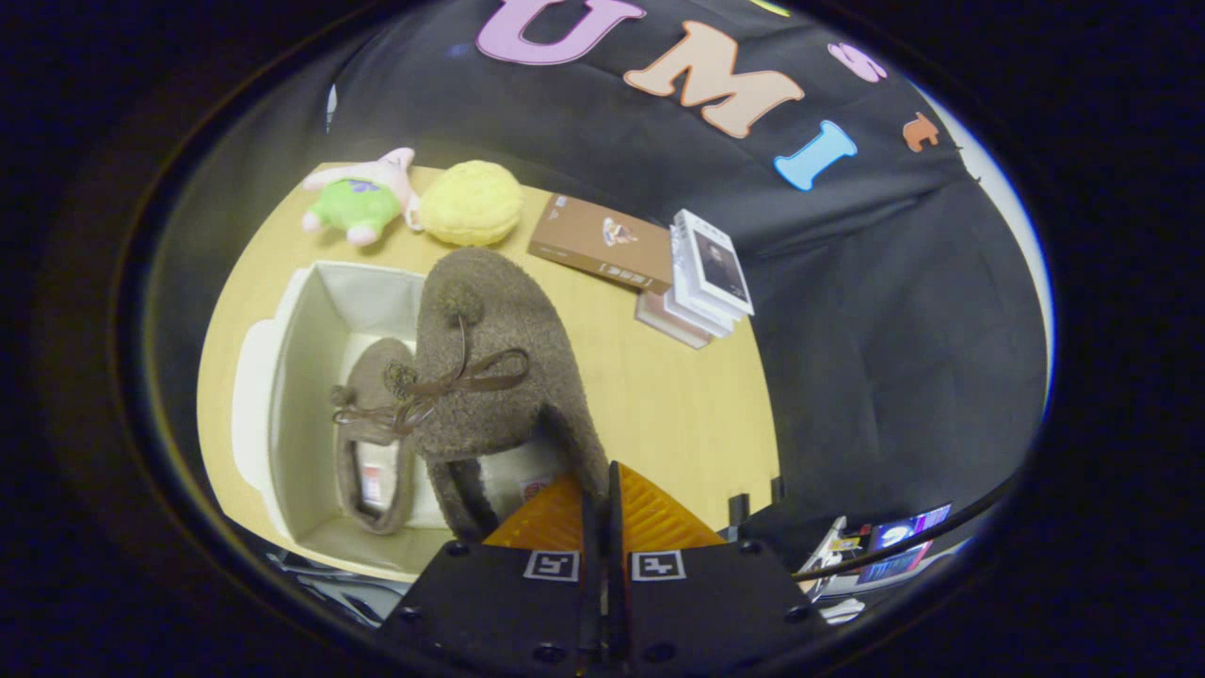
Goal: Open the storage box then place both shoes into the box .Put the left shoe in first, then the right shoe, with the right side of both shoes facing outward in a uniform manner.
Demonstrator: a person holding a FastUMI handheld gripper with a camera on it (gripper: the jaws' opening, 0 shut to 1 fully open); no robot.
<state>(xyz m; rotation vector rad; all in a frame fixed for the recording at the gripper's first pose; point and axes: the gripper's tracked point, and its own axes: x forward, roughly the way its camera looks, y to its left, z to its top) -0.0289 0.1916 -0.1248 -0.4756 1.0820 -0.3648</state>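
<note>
My gripper [602,494], closed on the second shoe's [499,358] heel rim, holds it above the open box [311,311] (first shoe [377,443] already inside); next, lower it alongside.

A pink and green plush toy [361,198] lies at the far end of the wooden table [678,405], touching a round yellow plush [471,202] just beside it. Near them, a brown book [602,242] lies flat on the table. Beside that book sits a small stack of books [701,282], its top cover white with a dark picture. Loose papers [894,551] lie below the table's near edge.
</note>
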